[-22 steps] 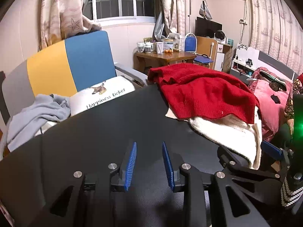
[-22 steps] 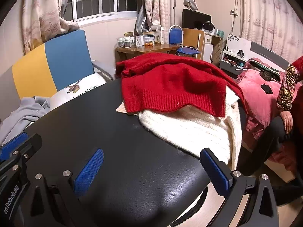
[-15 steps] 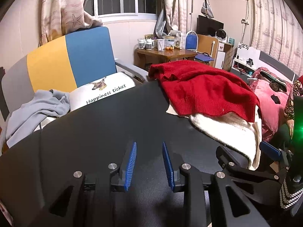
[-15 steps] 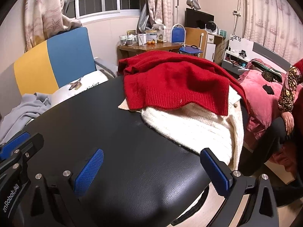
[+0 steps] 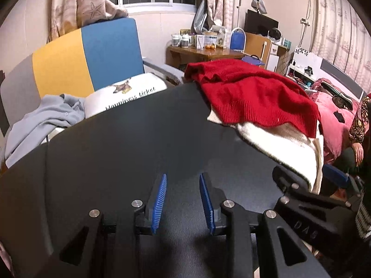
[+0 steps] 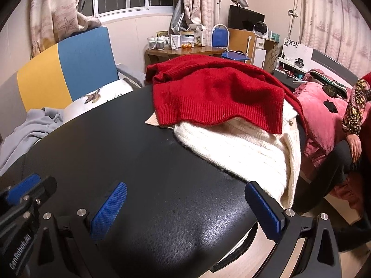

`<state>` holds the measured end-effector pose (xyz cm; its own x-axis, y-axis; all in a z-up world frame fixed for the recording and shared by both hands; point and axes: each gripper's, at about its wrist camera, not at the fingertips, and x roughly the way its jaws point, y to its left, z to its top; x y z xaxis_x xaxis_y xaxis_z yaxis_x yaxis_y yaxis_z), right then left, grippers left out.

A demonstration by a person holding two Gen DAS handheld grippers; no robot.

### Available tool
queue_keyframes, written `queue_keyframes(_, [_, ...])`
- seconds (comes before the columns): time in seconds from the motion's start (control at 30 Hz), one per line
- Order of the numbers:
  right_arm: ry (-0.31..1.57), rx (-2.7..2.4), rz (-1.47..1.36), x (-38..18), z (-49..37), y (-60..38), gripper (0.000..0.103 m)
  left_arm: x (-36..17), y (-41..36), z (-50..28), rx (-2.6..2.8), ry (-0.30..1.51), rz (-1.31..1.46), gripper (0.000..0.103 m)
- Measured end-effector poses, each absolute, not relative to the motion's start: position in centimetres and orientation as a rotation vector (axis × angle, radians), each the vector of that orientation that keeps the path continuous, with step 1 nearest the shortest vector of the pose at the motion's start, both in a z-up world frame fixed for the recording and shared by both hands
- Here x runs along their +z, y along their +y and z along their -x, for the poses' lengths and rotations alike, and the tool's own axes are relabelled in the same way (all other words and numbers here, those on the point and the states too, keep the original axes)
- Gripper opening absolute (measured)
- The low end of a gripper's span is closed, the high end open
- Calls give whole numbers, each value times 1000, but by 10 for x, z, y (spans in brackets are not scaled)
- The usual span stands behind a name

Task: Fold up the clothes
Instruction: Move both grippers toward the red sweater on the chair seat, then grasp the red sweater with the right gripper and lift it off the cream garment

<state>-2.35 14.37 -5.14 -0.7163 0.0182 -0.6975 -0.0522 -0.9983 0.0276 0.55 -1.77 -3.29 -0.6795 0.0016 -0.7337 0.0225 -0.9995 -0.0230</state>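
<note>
Red sweater (image 6: 215, 97) heaped on cream knit (image 6: 243, 148), both on far right part of black worktop (image 6: 139, 153), cream knit draping over edge. Left tongs (image 5: 183, 199) over bare worktop near the sweater pile, narrow gap, released, nothing between pads. Right tongs (image 6: 185, 206) spread wide, empty, just short of cream knit. Grey garment (image 5: 41, 125) on chair (image 5: 92, 53) beyond worktop, well apart from pile.
</note>
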Motion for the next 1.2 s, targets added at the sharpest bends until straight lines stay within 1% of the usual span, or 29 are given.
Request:
queue_keyframes(0.1, [83,2902,1152,-51,20,145,103,-41,-27,-9,-2847,71,-1277,31])
queue_keyframes(0.2, [134,2986,1146,-51,18,142,103,-48,-40,-13,-2835,118,-1302,33])
queue_keyframes(0.33, [401,3093,1242,-62,19,155,103,-58,-64,-22,-2798,148,-1318,33])
queue_keyframes(0.4, [528,3117,1290,-69,20,162,103,-63,-74,-28,-2784,144,-1314,35])
queue_keyframes(0.47, [632,3125,1292,-75,20,173,103,-71,-86,-36,-2773,152,-1333,41])
queue_keyframes(0.57, [725,3162,1238,-72,24,189,103,-82,-103,-49,-2756,174,-1375,45])
queue_keyframes(0.67, [839,3206,1112,-57,36,216,103,-91,-115,-62,-2766,205,-1410,50])
queue_keyframes(0.7, [824,3228,1065,-51,41,223,103,-95,-119,-65,-2766,217,-1430,50])
queue_keyframes(0.77, [717,3247,1000,-37,54,234,103,-102,-129,-72,-2744,257,-1481,52])
queue_keyframes(0.8, [684,3262,1014,-32,63,239,103,-106,-134,-74,-2726,272,-1505,52])
queue_keyframes(0.87, [642,3262,1029,-24,82,249,103,-112,-140,-77,-2698,266,-1517,52])
queue_keyframes(0.97, [554,3243,963,-11,113,260,103,-120,-147,-79,-2660,246,-1529,52])
queue_keyframes(1.03, [431,3196,982,-5,138,261,103,-124,-152,-78,-2640,256,-1539,52])
queue_keyframes(1.13, [171,3131,956,-1,176,261,103,-129,-159,-76,-2608,265,-1552,52])
queue_keyframes(1.2, [40,3086,988,-2,204,264,103,-130,-160,-73,-2591,266,-1570,53])
